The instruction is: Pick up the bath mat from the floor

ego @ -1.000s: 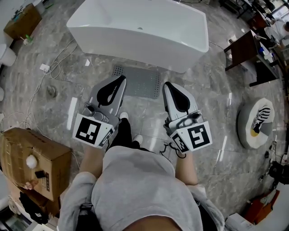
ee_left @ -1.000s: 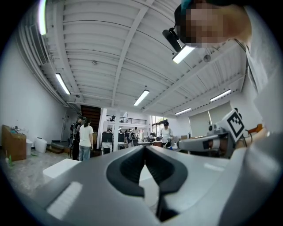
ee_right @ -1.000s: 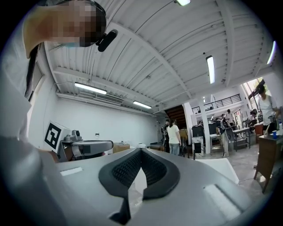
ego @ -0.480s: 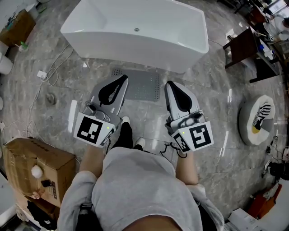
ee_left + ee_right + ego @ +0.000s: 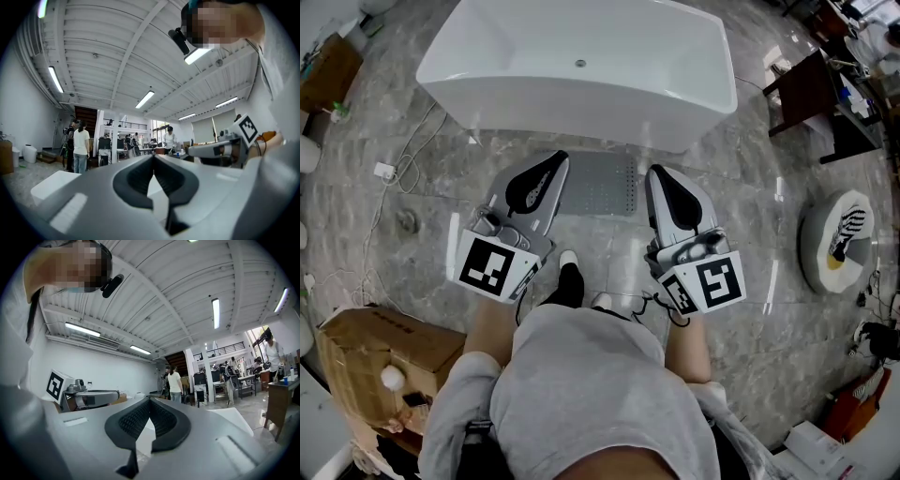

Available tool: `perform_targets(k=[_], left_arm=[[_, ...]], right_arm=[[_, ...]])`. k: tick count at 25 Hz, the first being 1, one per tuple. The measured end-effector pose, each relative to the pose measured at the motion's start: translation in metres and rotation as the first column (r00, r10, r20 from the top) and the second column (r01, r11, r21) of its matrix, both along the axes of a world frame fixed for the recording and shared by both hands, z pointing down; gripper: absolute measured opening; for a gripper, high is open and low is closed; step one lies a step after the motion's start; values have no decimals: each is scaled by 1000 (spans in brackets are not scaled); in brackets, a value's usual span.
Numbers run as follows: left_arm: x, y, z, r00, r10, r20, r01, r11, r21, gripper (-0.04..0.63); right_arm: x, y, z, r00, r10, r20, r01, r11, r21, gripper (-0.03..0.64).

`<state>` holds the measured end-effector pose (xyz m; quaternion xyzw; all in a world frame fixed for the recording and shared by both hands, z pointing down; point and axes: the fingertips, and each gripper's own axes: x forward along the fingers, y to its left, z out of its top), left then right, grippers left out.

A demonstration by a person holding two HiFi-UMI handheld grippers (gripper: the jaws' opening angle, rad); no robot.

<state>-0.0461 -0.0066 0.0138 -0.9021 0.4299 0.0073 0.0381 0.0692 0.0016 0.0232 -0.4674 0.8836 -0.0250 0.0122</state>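
Observation:
A grey perforated bath mat [image 5: 600, 183] lies flat on the marble floor right in front of the white bathtub [image 5: 581, 70]. In the head view my left gripper [image 5: 555, 159] is held level above the mat's left end, jaws shut and empty. My right gripper [image 5: 656, 172] hangs level above the mat's right end, also shut and empty. In the left gripper view the left gripper [image 5: 153, 158] has its dark pads pressed together. The right gripper [image 5: 149, 401] in its own view is likewise shut, with the tub's white rim beyond it. Both grippers are well above the mat.
A cardboard box [image 5: 380, 352] stands at the lower left. White cables and a plug [image 5: 386, 172] trail over the floor at left. A dark table [image 5: 811, 98] is at the upper right, a round white stand [image 5: 839, 239] at right. People stand far off in the hall [image 5: 80, 145].
The person has stepped forward toward the tub. The mat and tub now sit lower and closer in the head view. Both grippers stay shut and level.

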Motion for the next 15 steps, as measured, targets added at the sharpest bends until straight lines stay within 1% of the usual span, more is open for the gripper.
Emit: perform_targets(k=[9, 15], left_arm=[[-17, -44, 11, 998, 55, 1, -55, 998, -17, 0], [-17, -64, 22, 998, 64, -4, -64, 997, -39, 0]], right_arm=[[-15, -39, 8, 998, 58, 0, -58, 998, -22, 0], [-16, -59, 19, 998, 65, -10, -66, 997, -48, 0]])
